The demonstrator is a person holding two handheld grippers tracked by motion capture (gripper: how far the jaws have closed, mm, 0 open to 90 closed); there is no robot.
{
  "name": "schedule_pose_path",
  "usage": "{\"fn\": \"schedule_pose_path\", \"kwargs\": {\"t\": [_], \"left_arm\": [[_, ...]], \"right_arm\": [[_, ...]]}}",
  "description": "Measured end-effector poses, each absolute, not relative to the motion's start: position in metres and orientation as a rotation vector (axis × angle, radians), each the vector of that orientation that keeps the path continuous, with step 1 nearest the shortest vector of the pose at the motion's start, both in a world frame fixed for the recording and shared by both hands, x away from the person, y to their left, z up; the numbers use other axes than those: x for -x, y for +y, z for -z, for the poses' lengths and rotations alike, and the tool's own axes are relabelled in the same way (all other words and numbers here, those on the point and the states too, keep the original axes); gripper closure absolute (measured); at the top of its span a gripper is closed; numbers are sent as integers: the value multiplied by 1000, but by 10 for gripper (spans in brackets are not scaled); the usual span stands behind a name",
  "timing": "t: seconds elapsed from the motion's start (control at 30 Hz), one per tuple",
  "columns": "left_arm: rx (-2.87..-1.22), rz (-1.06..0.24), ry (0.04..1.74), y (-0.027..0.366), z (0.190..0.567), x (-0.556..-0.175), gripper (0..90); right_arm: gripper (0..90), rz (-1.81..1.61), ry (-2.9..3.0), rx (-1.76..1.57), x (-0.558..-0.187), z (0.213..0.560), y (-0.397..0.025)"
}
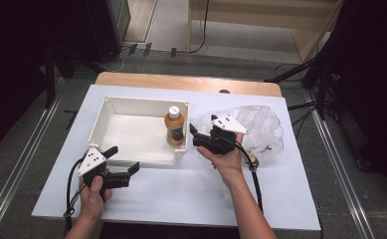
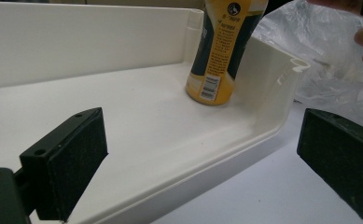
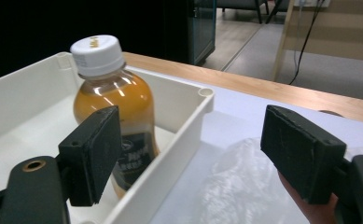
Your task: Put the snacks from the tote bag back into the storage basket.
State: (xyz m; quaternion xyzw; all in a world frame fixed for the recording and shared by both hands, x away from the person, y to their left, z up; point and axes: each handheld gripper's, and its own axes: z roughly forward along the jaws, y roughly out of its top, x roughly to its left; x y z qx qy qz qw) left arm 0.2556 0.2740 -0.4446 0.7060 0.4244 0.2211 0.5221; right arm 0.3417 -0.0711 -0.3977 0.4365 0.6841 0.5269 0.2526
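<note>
The orange drink bottle [image 1: 175, 126] stands upright inside the white plastic bin [image 1: 112, 104], tucked against the bin's right wall near its far right corner, white cap on top. The right tool [image 1: 197, 136] hovers just outside that wall with its jaws spread wide and nothing between them; in the right gripper view one pad sits in front of the bottle [image 3: 111, 107] while the other hangs over the crumpled clear plastic bag [image 3: 244, 186], so the bin wall lies between the jaws. My read: the bottle is placed and the grip let go, so this item looks done. Over at the bin's near left corner, the left tool [image 1: 124, 160] is also wide open, jaws straddling the near rim, touching nothing that I can see; its own view looks across the bin floor [image 2: 137, 116] to the bottle's base [image 2: 212, 84]. The plastic bag [image 1: 260, 124] lies on the white counter [image 1: 191, 194] just right of the bin, near the counter's right edge. Whether anything remains inside it to move, I cannot tell; the right hand [image 1: 228, 159] is beside it.
</note>
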Motion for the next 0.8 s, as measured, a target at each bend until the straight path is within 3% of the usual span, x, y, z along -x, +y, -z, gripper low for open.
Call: {"fn": "schedule_pose_path", "kwargs": {"t": [0.8], "left_arm": [[-1703, -535, 1019, 272, 447, -256, 15]], "right_arm": [[201, -1383, 1788, -1243, -318, 400, -127]]}}
